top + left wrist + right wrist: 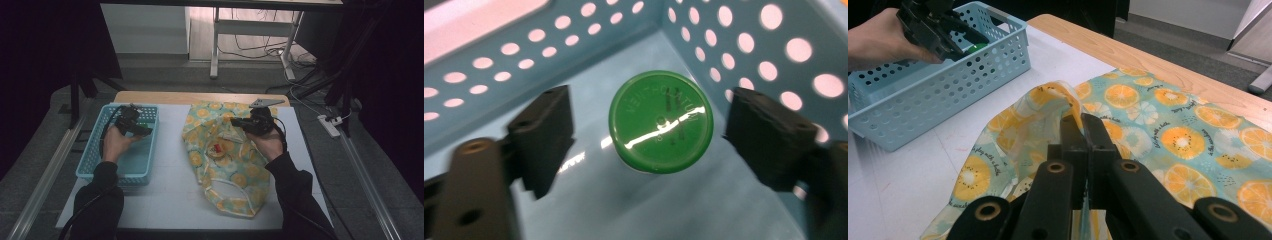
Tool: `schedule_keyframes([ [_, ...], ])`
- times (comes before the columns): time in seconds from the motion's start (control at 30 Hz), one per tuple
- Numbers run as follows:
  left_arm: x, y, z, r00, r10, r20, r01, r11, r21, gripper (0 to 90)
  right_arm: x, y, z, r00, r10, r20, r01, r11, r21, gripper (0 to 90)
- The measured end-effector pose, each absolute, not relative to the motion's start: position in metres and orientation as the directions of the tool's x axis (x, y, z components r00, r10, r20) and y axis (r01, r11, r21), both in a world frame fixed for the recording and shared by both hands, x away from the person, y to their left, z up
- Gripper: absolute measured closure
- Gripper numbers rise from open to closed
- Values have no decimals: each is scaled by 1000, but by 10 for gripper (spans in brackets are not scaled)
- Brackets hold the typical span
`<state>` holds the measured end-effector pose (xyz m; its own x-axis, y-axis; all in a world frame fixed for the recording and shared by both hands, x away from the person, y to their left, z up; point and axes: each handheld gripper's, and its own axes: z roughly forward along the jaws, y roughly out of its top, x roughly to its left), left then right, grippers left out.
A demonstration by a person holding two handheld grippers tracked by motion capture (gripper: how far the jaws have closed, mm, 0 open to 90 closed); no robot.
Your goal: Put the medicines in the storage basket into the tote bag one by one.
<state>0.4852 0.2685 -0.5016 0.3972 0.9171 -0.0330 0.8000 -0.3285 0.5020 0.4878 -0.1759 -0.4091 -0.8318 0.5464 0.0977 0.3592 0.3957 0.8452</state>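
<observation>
1. Left gripper (pixel 131 121) hangs inside the blue basket (pixel 95 150), near its far right corner. In the left gripper view its fingers (pixel 541 135) stand wide apart, one on each side of a green-capped jar (pixel 661 128), with a gap to each; the jar rests on the basket floor close to the perforated wall.
2. Right gripper (pixel 248 123) is over the far part of the bag (pixel 235 165), a cloth one printed with orange slices that lies flat on the table (pixel 165 195). In the right gripper view its fingers (pixel 1072 145) are pressed together on a raised fold of the bag's edge, holding the mouth up.
3. A small round thing with a red mark (pixel 217 149) lies at the bag's opening; what it is cannot be told.
4. Judged progress: one item sits in the basket, apparently just set down or about to be lifted; which of the two cannot be told.
5. Left to do, as judged: handling the small thing at the bag's opening.
</observation>
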Motion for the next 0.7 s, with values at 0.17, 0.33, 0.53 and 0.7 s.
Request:
schedule_keyframes([
  [0.17, 485, 269, -499, 388, 921, -29, 798, -320, 511, 388, 488, -176, -409, -832, 546, 97, 359, 396, 845, 897],
  [0.33, 485, 270, -498, 395, 918, -39, 795, -320, 516, 512, 488, -175, -410, -832, 546, 97, 358, 397, 845, 897],
  [0.53, 484, 266, -497, 397, 918, -19, 796, -334, 505, 524, 487, -174, -410, -833, 544, 97, 357, 397, 845, 898],
  [0.7, 482, 266, -496, 390, 920, -27, 800, -325, 504, 525, 487, -175, -410, -832, 547, 98, 359, 396, 845, 898],
])
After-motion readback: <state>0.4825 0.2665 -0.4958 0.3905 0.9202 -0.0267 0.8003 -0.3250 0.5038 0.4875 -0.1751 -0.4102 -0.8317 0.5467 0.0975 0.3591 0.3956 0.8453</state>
